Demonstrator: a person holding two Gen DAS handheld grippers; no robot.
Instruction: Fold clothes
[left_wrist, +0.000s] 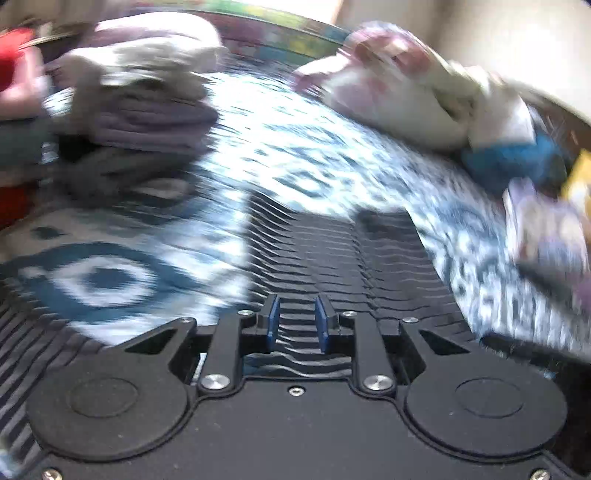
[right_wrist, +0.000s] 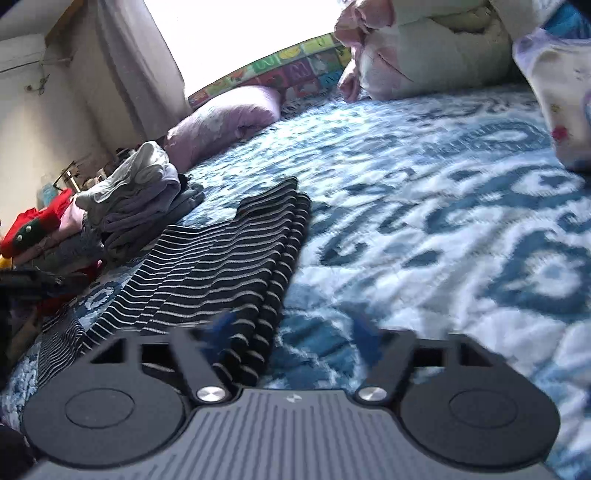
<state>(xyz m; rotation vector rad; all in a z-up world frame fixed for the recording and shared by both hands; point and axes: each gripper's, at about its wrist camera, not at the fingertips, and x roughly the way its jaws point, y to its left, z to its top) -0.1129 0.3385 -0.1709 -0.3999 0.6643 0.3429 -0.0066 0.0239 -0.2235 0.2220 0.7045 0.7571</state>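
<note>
A black garment with thin white stripes lies folded lengthwise on the blue-and-white bedspread. My right gripper hovers at its near right edge. The jaws stand wide apart, the left pad over the striped cloth and the right pad over the bedspread, and nothing is pinched. The left wrist view is blurred. There my left gripper sits low over the same striped garment. Its blue pads are a narrow gap apart with stripes showing between them. Whether they press on the cloth is unclear.
A stack of folded grey, white and lilac clothes sits left of the garment, with red items beyond it. A pink pillow and a bundled quilt lie at the bed's far side.
</note>
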